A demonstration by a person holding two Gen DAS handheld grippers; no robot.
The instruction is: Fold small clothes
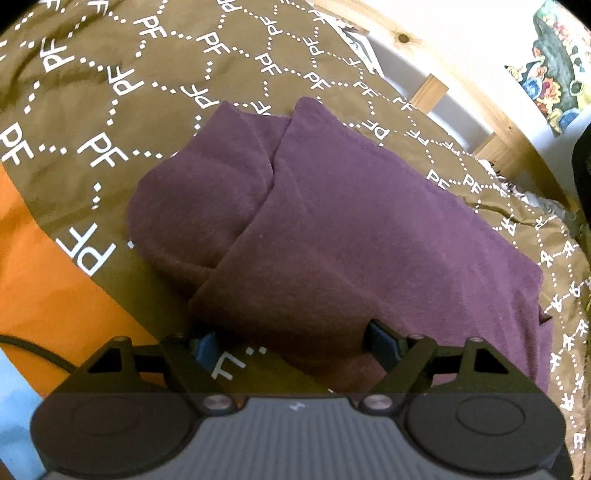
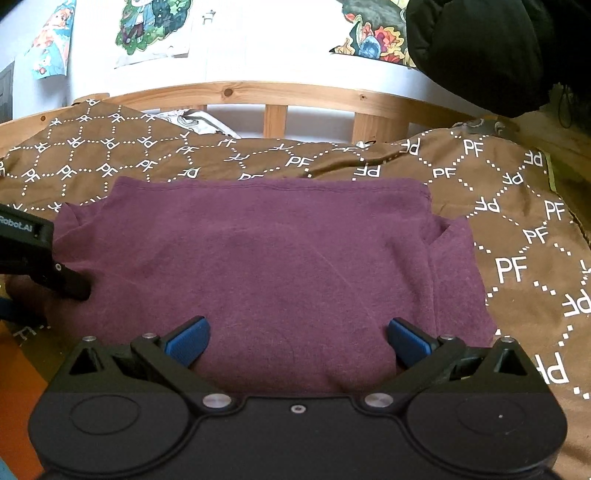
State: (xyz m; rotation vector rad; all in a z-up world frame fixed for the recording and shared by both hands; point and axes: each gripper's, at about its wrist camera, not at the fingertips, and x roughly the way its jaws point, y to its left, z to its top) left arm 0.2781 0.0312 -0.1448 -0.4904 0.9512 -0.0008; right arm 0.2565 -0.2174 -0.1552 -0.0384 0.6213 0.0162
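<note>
Purple shirt [image 2: 266,266] lies on the brown bedspread [image 1: 110,122] with white "PF" lettering, folded into a rough rectangle. Its far hemmed edge runs parallel to the wooden bed rail [image 2: 258,92] at the far side of the bed, with a strip of bedspread between them. In the left wrist view one flap overlaps another and the fold line runs diagonally away from the camera; a rounded bulge of cloth sticks out on the left side of the fold.

Left gripper [image 1: 295,345]: jaws apart, blue pads [image 1: 207,349] visible on both sides. The near corner of the shirt sits between them, but the pads don't press on it. The left pad is over bare bedspread, the right pad is at the shirt edge.

Right gripper [image 2: 297,341]: jaws wide apart, low over the near edge of the shirt, blue pads [image 2: 186,341] on either side of flat cloth, nothing clamped.

The right wrist view also catches the left gripper's black finger at the shirt's left edge, tip at or on the cloth; cannot tell whether it touches.

Orange sheet [image 1: 40,288] shows beyond the bedspread's near-left edge. Colourful posters [image 2: 147,26] on the white wall behind the rail. Dark garment [image 2: 480,51] hangs at upper right.
</note>
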